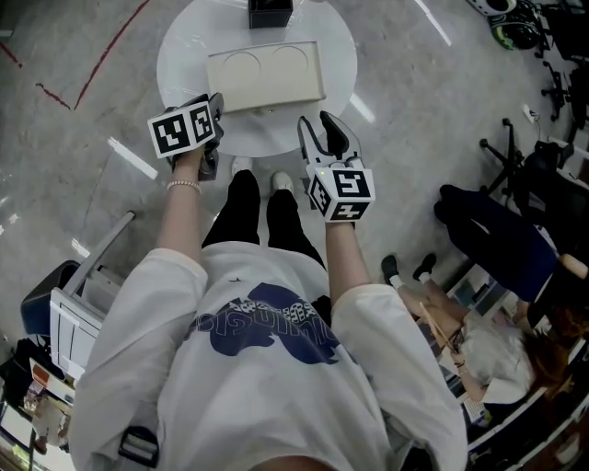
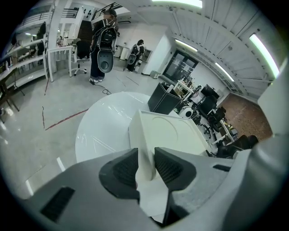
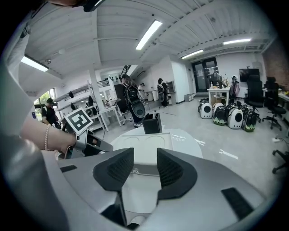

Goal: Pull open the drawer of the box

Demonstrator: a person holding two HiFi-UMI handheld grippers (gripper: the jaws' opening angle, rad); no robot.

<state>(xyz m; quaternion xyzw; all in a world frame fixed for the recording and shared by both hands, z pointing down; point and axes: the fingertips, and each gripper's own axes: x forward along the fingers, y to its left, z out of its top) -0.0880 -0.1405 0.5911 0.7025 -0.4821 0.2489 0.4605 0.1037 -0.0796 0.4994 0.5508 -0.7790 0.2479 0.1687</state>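
A person is gripping a cream, matte, flat rectangular box (image 1: 267,78) (image 2: 168,131) (image 3: 150,140) on a glossy round white desk (image 1: 184,55). The box is sitting toward the desk's 6 o'clock edge, and two shallow circles are showing as pressed outlines in its lid. The left claw (image 1: 214,103) (image 2: 145,164), with ribbed dark pads, is clamping the box's corner at 8 o'clock. The right claw (image 1: 320,133) (image 3: 145,168) is hovering at the box's 5 o'clock, its pads narrowly parted and holding nothing. It is facing the drawer front (image 3: 146,170), which is lying flush and carrying a small shiny pull. A black open-topped container (image 1: 270,11) is standing at 12 o'clock. Each claw's cube is showing square black-and-white markers. The blue print on the white T-shirt (image 1: 262,327) is not reading clearly.
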